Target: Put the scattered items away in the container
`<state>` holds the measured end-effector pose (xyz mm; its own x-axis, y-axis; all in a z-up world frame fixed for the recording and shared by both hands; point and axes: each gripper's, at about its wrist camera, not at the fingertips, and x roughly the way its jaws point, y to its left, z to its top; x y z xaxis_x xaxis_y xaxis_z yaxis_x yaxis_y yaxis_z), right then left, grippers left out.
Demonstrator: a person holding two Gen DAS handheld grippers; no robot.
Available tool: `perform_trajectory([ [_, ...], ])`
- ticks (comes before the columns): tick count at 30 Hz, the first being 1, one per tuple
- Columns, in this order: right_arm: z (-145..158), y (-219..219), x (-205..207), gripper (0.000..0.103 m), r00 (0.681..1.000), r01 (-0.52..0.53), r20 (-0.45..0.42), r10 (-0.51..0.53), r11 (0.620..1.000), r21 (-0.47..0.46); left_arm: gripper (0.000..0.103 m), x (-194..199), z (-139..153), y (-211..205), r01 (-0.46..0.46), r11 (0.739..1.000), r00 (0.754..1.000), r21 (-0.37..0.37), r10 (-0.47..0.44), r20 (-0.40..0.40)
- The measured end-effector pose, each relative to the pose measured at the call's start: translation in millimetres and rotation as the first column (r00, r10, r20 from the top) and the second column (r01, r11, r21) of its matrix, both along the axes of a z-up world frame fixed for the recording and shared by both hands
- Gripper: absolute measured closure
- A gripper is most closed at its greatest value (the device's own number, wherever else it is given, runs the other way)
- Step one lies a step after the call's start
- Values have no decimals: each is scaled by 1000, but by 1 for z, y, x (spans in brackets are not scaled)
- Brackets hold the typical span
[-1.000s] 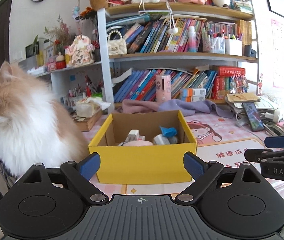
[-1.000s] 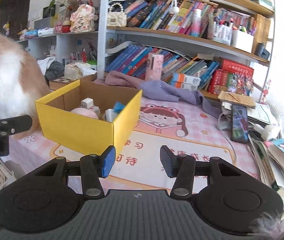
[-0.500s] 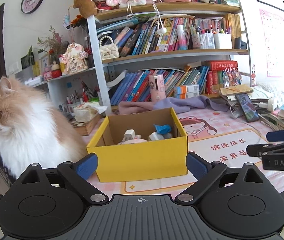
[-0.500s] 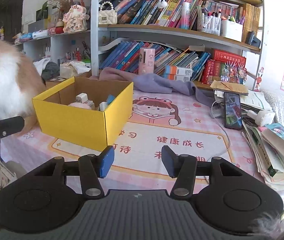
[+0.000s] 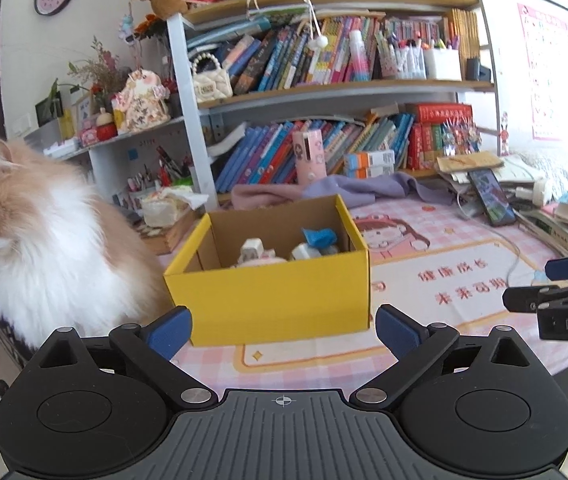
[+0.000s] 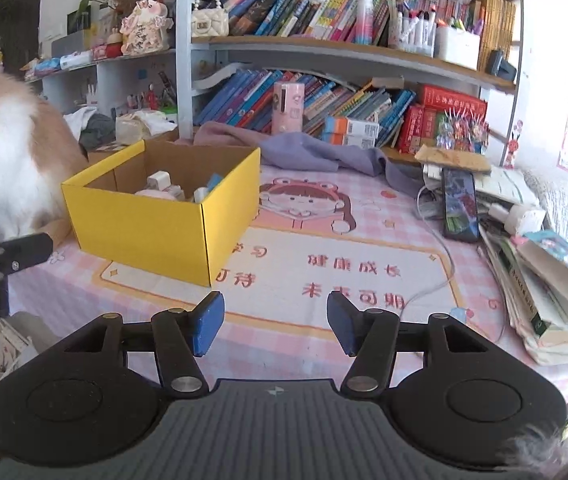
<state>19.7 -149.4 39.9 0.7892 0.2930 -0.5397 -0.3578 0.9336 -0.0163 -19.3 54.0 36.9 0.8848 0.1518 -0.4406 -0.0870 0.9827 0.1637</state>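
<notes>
Box (image 5: 275,300), yellow, sits on the surface (image 6: 364,216) holding small items; left tool (image 5: 284,330) and right tool (image 6: 275,322) both opening, empty; cat (image 5: 43,248) beside box.

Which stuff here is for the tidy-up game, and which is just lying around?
For the job: yellow box; small bits inside it; left gripper and right gripper, both empty with fingers opening.

Just lying about: cat; phone; purple cloth; bookshelf.

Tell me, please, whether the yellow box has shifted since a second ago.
No. The yellow box still has its near corner beside the same printed characters on the mat.
</notes>
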Motion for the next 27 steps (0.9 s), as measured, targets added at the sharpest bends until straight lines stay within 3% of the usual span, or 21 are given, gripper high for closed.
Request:
perform_trajectory([
  [10,2,-1,-5,33,1000,9,0,-9,1000,12,2,0,-3,-6,27,999,999,22,-27,-20],
  [27,0,-2,-6,13,1000,1,-24,-1,1000,2,0,3,-6,-6,50,999,997,0,-50,-56],
])
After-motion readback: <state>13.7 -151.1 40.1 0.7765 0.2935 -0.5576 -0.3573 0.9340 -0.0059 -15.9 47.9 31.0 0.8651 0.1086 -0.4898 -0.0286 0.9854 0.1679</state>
